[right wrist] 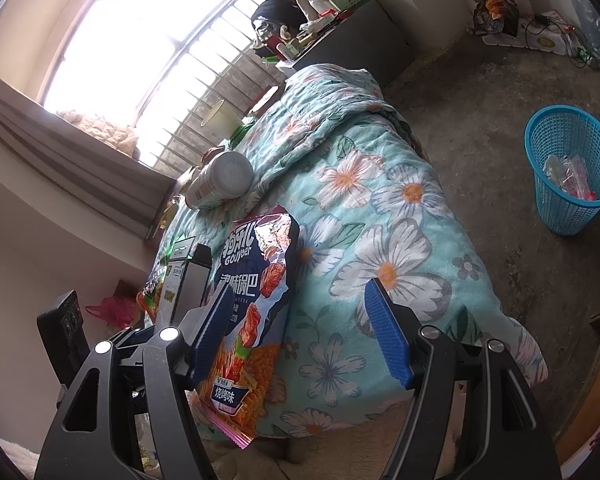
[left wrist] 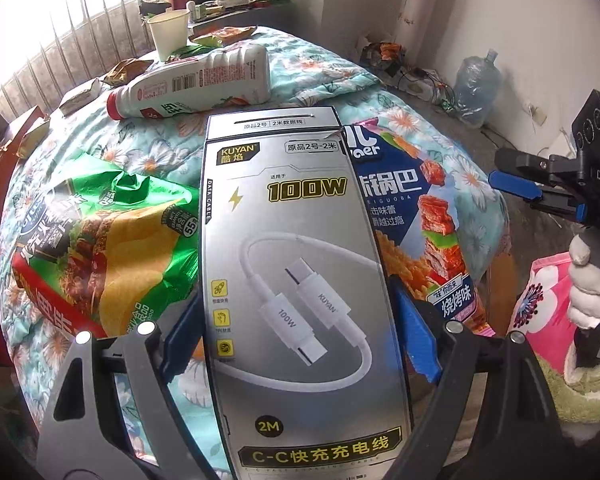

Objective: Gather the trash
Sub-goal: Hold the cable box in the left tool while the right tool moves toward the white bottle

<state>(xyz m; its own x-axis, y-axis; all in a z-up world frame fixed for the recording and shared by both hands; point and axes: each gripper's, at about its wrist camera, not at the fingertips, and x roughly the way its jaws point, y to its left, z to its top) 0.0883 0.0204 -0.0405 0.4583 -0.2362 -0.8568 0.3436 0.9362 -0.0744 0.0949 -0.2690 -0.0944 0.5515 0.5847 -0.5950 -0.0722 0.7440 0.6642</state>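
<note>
On the floral quilt (left wrist: 328,76) the green chip bag (left wrist: 112,240) lies leftmost, touching the silver cable box (left wrist: 300,264); the left gripper (left wrist: 296,340) straddles that box, blue pads at its two long edges (whether they press I cannot tell); right of it lies the blue snack bag (left wrist: 424,220), partly under the box; a white bottle (left wrist: 196,84) lies beyond; the right gripper (right wrist: 300,332) hangs wide, holding nothing; the blue basket (right wrist: 572,168) stands on the floor, well apart.
</note>
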